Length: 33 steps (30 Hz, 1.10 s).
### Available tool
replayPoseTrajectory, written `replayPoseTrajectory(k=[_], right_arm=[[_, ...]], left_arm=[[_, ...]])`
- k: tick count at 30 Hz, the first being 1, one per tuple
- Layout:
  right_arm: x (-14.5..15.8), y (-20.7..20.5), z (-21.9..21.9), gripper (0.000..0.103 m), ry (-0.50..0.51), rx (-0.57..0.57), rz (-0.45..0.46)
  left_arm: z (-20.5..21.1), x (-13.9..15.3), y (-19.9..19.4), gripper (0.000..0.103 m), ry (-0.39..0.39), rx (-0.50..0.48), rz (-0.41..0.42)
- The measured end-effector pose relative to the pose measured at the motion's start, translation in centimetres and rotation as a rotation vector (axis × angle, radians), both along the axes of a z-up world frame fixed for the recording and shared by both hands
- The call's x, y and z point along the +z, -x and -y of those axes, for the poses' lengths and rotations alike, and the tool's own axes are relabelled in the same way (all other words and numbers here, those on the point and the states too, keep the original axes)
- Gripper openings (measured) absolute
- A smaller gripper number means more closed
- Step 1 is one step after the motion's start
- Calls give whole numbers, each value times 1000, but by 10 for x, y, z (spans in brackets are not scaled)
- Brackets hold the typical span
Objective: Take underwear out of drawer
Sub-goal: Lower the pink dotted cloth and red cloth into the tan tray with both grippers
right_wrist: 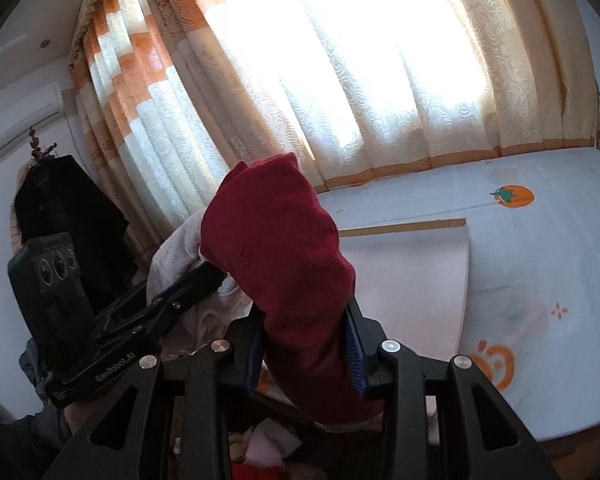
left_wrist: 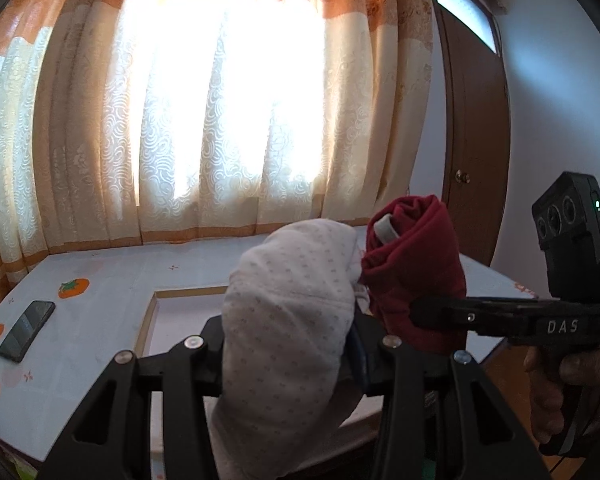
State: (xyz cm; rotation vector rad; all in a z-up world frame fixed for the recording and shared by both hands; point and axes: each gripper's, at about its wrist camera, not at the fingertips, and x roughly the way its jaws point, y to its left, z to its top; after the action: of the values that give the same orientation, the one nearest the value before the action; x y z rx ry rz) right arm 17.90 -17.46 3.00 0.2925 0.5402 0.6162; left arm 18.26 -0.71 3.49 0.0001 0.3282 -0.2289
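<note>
My left gripper (left_wrist: pixel 288 356) is shut on a rolled white dotted pair of underwear (left_wrist: pixel 288 312), which stands up between its jaws and hides the fingertips. To its right, my right gripper (left_wrist: pixel 414 312) grips a rolled dark red pair of underwear (left_wrist: pixel 416 264). In the right wrist view that red underwear (right_wrist: pixel 284 264) sits upright between the blue pads (right_wrist: pixel 356 356) of my right gripper (right_wrist: pixel 306 356). To the left there, my left gripper (right_wrist: pixel 216 276) holds the white underwear (right_wrist: pixel 176 252). Below the fingers lie loose clothes (right_wrist: pixel 264 440), seemingly in the drawer.
Ahead is a bed with a white, orange-fruit-print sheet (left_wrist: pixel 100 280), bearing a dark phone (left_wrist: pixel 26 330) and a pale wood-edged panel (right_wrist: pixel 404 280). Sunlit curtains (left_wrist: pixel 228 120) hang behind. A brown door (left_wrist: pixel 476 140) stands right; a dark coat (right_wrist: pixel 68 208) and air conditioner (right_wrist: pixel 20 124) are left.
</note>
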Motion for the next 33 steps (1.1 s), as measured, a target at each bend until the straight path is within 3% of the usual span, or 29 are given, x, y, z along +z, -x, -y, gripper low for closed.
replayPoseTrajectory(k=[5,20,33], right_arm=[[-2,-32,2,38,9,-20,-55],[-30,-123,6,39,-28,-77,-235],[-41,-172,12,40,57,-142,-360]], left_arm=[[3,-1,-34,45,-3,7,-61],[2,-21,-122,45,107,54,-241],[12,-39,-170,45,224,114,-351]])
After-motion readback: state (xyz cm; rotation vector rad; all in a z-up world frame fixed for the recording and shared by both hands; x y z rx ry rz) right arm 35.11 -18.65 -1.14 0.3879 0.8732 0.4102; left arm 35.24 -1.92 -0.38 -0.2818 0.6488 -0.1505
